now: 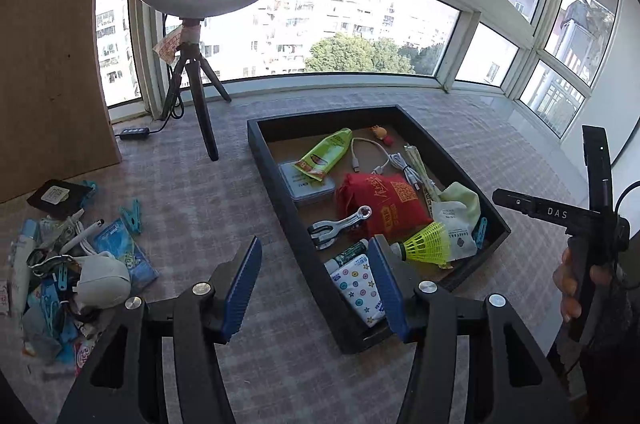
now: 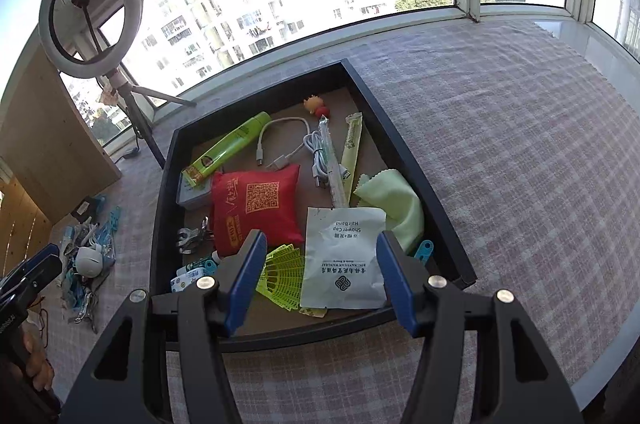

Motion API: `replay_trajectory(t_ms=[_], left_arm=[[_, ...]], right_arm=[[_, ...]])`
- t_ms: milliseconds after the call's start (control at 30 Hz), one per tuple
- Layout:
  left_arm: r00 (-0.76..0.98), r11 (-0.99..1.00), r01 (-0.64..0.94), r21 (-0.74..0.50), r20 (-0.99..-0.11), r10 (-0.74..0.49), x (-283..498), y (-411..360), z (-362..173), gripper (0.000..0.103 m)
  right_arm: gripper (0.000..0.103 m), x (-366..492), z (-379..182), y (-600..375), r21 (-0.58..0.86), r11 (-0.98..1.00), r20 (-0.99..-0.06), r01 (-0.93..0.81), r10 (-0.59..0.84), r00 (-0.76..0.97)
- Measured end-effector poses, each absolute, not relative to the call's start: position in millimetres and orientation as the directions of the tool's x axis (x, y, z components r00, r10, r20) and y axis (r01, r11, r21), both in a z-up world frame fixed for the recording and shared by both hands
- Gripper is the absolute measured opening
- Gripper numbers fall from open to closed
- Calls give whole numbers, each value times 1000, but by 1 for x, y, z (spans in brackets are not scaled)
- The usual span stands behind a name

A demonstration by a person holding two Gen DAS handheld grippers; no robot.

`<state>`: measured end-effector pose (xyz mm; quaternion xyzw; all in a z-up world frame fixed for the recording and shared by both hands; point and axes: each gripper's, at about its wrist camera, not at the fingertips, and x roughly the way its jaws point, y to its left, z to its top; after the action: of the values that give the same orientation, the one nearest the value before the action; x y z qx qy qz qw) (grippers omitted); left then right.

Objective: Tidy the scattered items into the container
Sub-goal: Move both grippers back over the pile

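Both tools hang empty over the black tray (image 2: 420,160), which serves here as the container: the left tool (image 1: 316,284) and right tool (image 2: 320,272) each stand with jaws apart, nothing between them. This looks like the gap between a drop and the next pick. The remaining scattered pile (image 1: 68,264) lies on the surface well left of the tray, so the next reach goes there, over bare cloth and short of the tripod (image 1: 200,92) beyond.

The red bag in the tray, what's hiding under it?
Under the red bag one end of a metal clip and a corner of the clear box disappear. Anything fully beneath it is covered, so I can't tell.
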<state>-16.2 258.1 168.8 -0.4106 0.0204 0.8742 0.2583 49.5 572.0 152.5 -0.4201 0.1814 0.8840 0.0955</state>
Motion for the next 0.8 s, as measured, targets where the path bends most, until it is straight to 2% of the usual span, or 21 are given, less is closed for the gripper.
replay_trajectory(t_ms=[233, 300, 433, 667, 800], left_arm=[[-594, -929, -343, -139, -734, 330, -11, 150, 173, 52], [-618, -947, -302, -115, -732, 286, -10, 111, 176, 52], [-652, -979, -195, -51, -739, 168, -13, 21, 179, 52], [-670, -999, 26, 23, -742, -34, -31, -125, 173, 52], [-633, -996, 88, 4, -772, -59, -46, -175, 150, 52]], right_arm=[[59, 34, 169, 503, 223, -957, -722, -185, -34, -691], [63, 27, 173, 472, 179, -977, -708, -120, -43, -705], [63, 13, 182, 406, 61, -997, -702, -38, -15, -712], [63, -31, 181, 321, 79, -992, -740, 100, -126, -661], [63, -60, 164, 278, 40, -986, -777, 163, -133, -615]])
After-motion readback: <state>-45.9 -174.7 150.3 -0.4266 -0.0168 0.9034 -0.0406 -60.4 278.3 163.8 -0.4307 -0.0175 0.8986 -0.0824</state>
